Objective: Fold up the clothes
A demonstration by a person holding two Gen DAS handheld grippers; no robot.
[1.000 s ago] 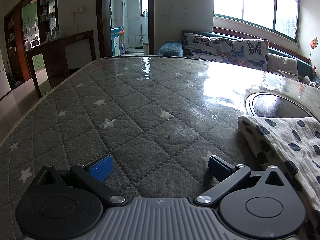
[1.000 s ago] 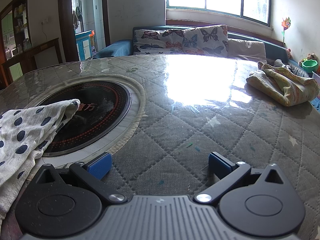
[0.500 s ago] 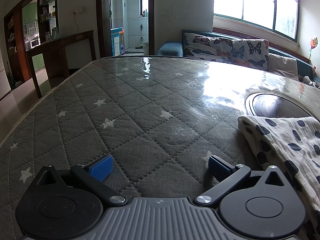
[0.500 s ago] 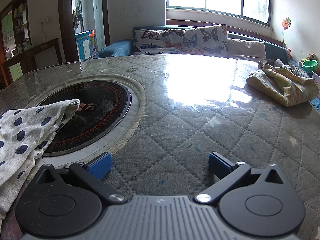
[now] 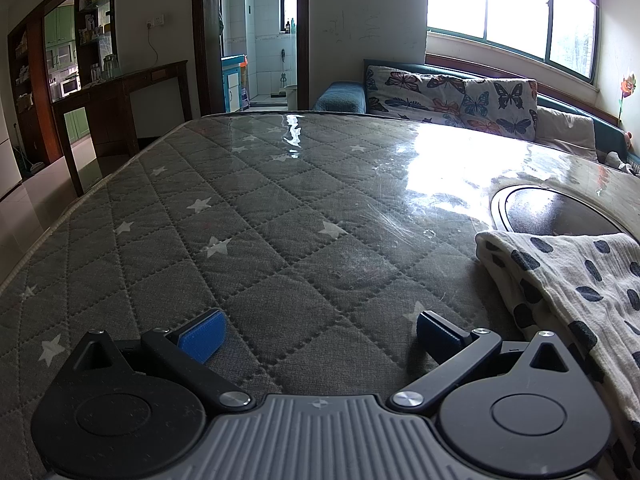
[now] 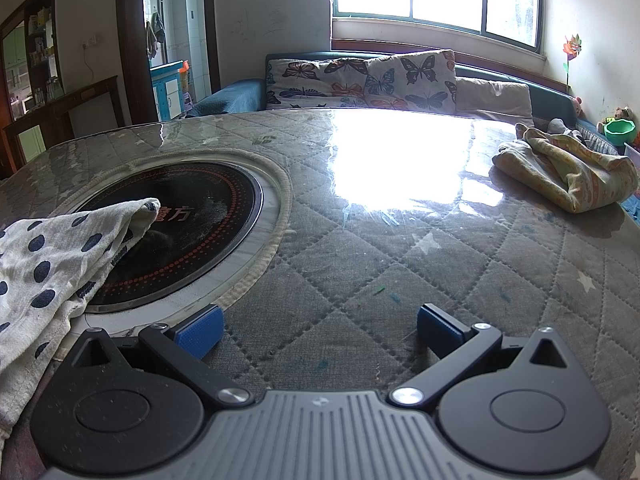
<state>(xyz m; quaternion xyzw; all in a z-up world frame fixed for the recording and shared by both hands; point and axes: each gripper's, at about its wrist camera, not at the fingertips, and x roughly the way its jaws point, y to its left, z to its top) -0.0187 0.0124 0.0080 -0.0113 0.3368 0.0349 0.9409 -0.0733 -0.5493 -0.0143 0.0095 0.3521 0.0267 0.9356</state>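
You haven't started folding — both the left claw [image 5: 318, 334] and right claw [image 6: 318, 330] gape empty over the table [image 5: 248, 216]. Next, grip the polka-dot cloth [image 5: 576, 280] lying between them.

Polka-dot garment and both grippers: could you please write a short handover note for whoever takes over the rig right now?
Left gripper: open, empty, low over the quilted table cover.
Right gripper: open, empty, beside the round cooktop.
The polka-dot garment lies unfolded between the grippers, one corner draped over the cooktop.
A second yellowish garment lies crumpled at the table's far right.
Done: no folds visible.
Left: grasp the polka-dot garment, spread it flat, fold it; then probably the yellowish one.
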